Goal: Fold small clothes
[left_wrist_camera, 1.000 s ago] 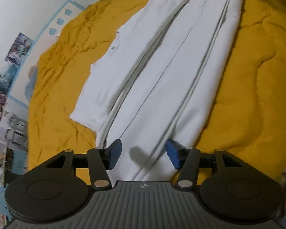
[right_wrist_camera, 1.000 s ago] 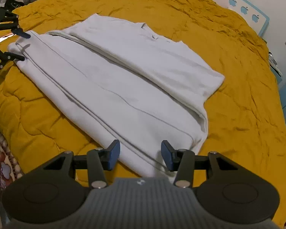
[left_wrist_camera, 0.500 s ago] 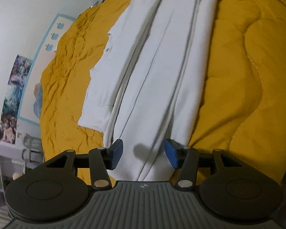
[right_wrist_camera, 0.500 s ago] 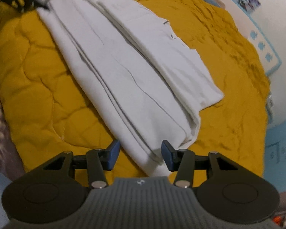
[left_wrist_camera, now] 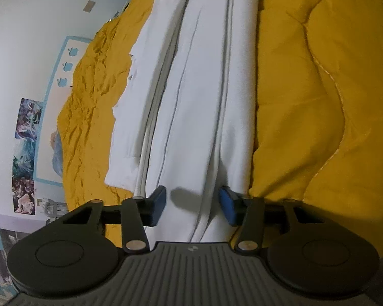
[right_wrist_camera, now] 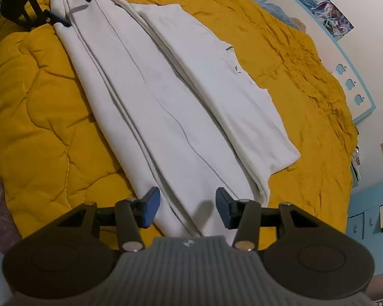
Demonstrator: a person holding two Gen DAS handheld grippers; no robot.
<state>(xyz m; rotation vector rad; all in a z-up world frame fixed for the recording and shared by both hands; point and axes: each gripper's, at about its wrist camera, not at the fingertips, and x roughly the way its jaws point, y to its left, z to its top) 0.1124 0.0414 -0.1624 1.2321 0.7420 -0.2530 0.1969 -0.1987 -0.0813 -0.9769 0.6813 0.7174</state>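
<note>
A white garment (left_wrist_camera: pixel 196 97) lies folded lengthwise into a long strip on a yellow quilt (left_wrist_camera: pixel 319 89). It also shows in the right wrist view (right_wrist_camera: pixel 171 107), with one layer sticking out to the side. My left gripper (left_wrist_camera: pixel 191 205) is open, its blue pads either side of one end of the strip. My right gripper (right_wrist_camera: pixel 185 206) is open over the other end. The left gripper shows far off in the right wrist view (right_wrist_camera: pixel 74 2) at the strip's far end.
The quilt (right_wrist_camera: pixel 43 117) covers the bed and drops off at its near edge. A white wall with posters (left_wrist_camera: pixel 25 153) and a blue-framed panel (right_wrist_camera: pixel 349 81) stands behind the bed. Blue drawers (right_wrist_camera: pixel 367 224) are at the right.
Both grippers have dropped lower and closer to the ends of the strip, with their views turned along its length. The garment has not moved. Both stay open.
</note>
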